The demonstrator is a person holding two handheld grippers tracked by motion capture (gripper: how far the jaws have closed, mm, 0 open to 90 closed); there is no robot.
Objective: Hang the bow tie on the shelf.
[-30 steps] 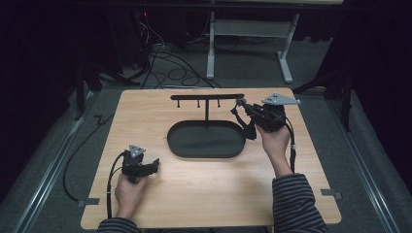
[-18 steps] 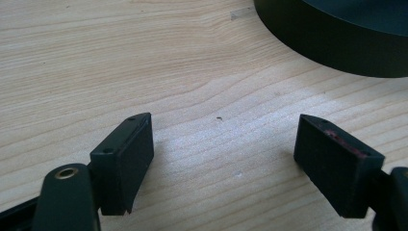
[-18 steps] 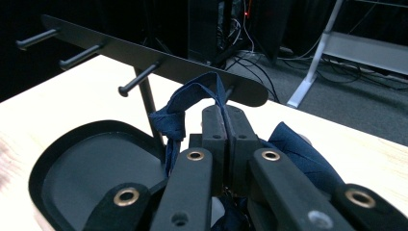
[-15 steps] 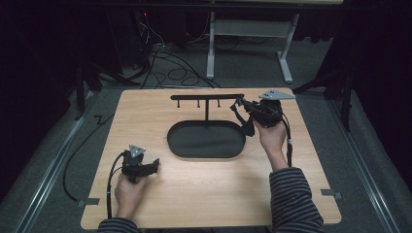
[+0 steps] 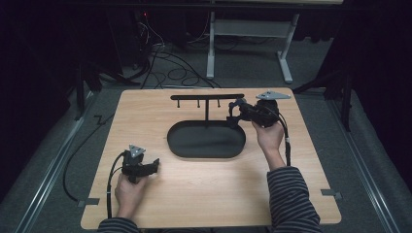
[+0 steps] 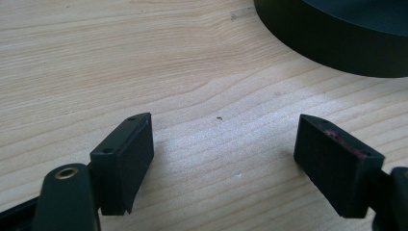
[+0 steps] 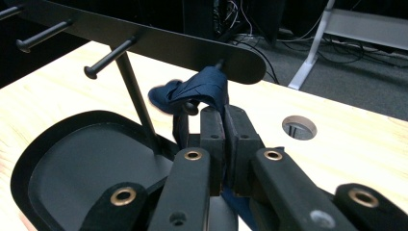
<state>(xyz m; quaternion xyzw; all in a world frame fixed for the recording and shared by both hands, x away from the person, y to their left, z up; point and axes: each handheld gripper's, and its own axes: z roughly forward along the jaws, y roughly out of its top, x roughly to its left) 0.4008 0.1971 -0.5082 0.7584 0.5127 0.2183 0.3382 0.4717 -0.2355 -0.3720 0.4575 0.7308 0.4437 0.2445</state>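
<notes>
At the right end of the hanger rack (image 7: 144, 41), a dark blue cloth strip (image 7: 202, 89) is pinched between the pressed-together jaws of the right gripper (image 7: 223, 120). Its long axis is run up from the jaws, looped over toward the rack's last peg; this is resolved in the right gripper view, not from above. Left gripper (image 6: 223, 149) is seen spread wide over bare table (image 6: 120, 62), near the black tray (image 6: 337, 43).

Blue cloth (image 7: 199, 89) — lower end hidden between jaws.

Left tool (image 5: 154, 166) wide open, right tool (image 5: 233, 115) clamped tight.
</notes>
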